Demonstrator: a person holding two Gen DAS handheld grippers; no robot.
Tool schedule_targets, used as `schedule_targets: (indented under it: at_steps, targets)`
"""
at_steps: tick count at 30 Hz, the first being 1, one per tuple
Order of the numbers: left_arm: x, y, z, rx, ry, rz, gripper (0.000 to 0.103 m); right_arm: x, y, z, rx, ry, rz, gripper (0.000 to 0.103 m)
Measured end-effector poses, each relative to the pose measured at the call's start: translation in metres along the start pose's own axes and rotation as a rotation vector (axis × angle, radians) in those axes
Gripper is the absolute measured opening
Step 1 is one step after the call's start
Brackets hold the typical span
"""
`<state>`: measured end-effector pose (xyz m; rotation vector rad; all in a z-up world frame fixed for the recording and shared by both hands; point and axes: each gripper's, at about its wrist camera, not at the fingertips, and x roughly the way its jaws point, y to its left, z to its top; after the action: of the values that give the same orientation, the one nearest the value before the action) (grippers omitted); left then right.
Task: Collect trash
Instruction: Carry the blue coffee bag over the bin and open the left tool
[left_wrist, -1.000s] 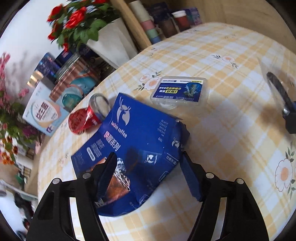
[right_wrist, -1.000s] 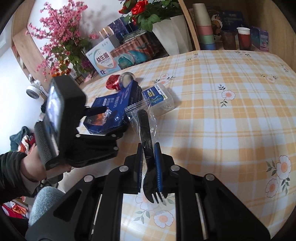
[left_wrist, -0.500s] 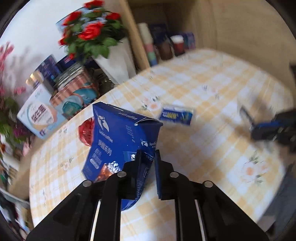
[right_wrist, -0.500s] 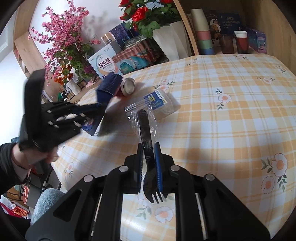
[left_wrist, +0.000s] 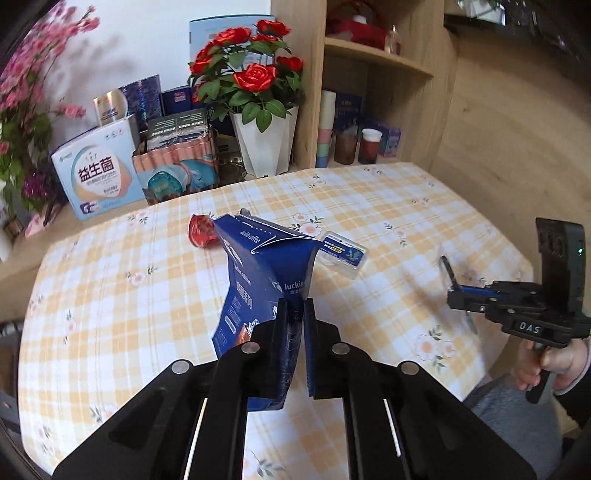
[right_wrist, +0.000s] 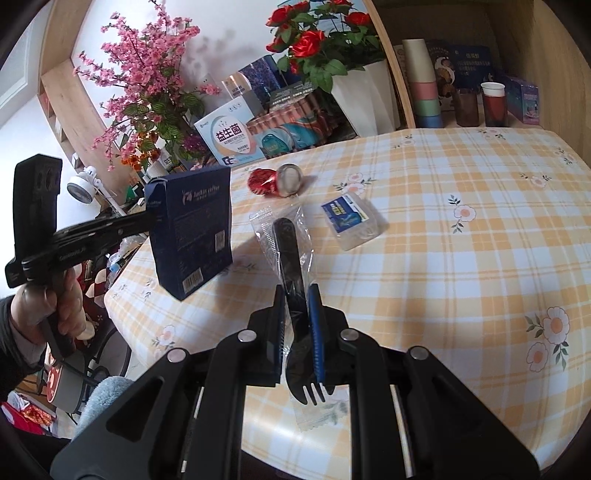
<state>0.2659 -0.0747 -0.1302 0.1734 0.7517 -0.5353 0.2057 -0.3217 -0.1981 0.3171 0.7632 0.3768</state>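
At the left of the right wrist view, the left gripper (right_wrist: 149, 218), jaws closing, pinches the blue coffee box (right_wrist: 192, 229), which lay flat on the table (right_wrist: 461, 280) a second ago and now hangs above its edge. At centre, the right gripper (right_wrist: 297, 314) stays clamped on the wrapped black fork (right_wrist: 291, 266). The red can (right_wrist: 273, 181) and clear packet (right_wrist: 351, 218) remain on the cloth, upper centre.

Blue coffee box (left_wrist: 258, 273); black fork (right_wrist: 291, 266); yellow-checked floral tablecloth (right_wrist: 461, 258).
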Motion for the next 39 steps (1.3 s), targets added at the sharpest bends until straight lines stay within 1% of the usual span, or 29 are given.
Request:
schedule_targets:
  at_steps: [4,12,17,21,27,30,39]
  targets:
    - [-0.022,-0.005,-0.01,-0.019,-0.025,-0.031,0.007,-0.009,0.014,-0.003,-0.015,-0.005,-0.003,0.016]
    - [-0.052,-0.014,-0.028,-0.053,-0.038,-0.097,0.007,-0.027,0.035,-0.01,-0.03,-0.019,-0.008,0.016]
    - [-0.076,-0.027,-0.041,-0.059,-0.046,-0.143,0.006,-0.041,0.045,-0.013,-0.038,-0.035,-0.011,0.016]
    - [-0.104,-0.044,-0.053,-0.053,-0.059,-0.184,0.006,-0.059,0.055,-0.016,-0.043,-0.06,-0.013,0.016]
    - [-0.137,-0.066,-0.071,-0.039,-0.075,-0.216,0.006,-0.086,0.07,-0.022,-0.055,-0.092,-0.022,0.016]
    - [-0.151,-0.074,-0.082,-0.05,-0.083,-0.225,0.006,-0.101,0.079,-0.029,-0.066,-0.113,-0.029,0.016]
    - [-0.172,-0.092,-0.115,-0.102,-0.089,-0.264,0.006,-0.134,0.094,-0.05,-0.061,-0.148,-0.048,0.016]
